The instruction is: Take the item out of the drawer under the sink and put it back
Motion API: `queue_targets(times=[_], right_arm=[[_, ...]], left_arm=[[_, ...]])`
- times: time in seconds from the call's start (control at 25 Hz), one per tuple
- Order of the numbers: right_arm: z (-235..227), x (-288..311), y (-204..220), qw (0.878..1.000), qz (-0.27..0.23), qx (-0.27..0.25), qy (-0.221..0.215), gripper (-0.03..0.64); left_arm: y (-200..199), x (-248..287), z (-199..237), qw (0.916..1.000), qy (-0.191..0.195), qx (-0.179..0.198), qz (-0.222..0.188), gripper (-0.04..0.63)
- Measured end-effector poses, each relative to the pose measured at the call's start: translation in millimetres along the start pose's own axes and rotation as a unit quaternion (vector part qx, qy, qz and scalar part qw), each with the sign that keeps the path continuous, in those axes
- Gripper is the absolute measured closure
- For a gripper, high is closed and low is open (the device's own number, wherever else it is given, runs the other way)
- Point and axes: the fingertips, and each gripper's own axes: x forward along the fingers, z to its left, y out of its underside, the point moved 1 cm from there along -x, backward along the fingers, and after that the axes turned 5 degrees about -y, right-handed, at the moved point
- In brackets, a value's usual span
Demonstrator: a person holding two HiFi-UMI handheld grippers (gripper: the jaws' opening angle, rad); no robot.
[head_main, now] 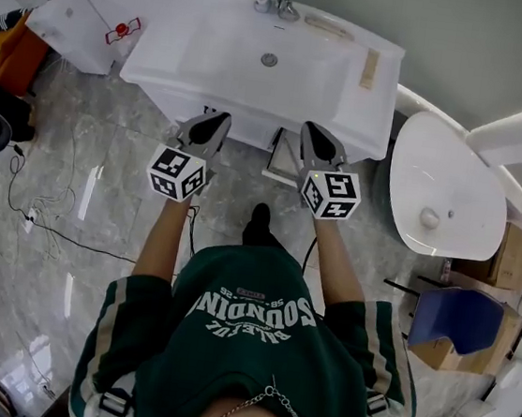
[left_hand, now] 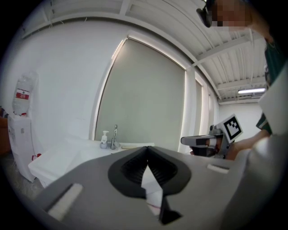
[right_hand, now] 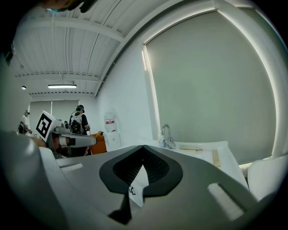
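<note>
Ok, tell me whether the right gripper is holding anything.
No, the right gripper has its jaws shut together with nothing between them.

Left forearm [head_main: 166,231] and right forearm [head_main: 336,256] stretched forward side by side, bare below the sleeves; left gripper [head_main: 216,118] and right gripper [head_main: 310,130] held near level, parallel, apart; fingers [head_main: 204,133] of each pressed together, gripping nothing; marker cubes [head_main: 177,174] uppermost.
</note>
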Motion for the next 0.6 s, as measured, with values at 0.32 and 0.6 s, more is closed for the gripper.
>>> queue_targets(times=[0.32,0.6], right_arm=[[-44,43,-14,0.999,0.014,-0.004,-0.050,0.614],[-61,60,-17,0.998,0.008,0.004,-0.059,0.614]], left_arm=[[-12,52,11,0.9993,-0.037,-0.001,0.008,0.546],[-15,67,14,0.9989,-0.043,0.007,0.016,0.546]])
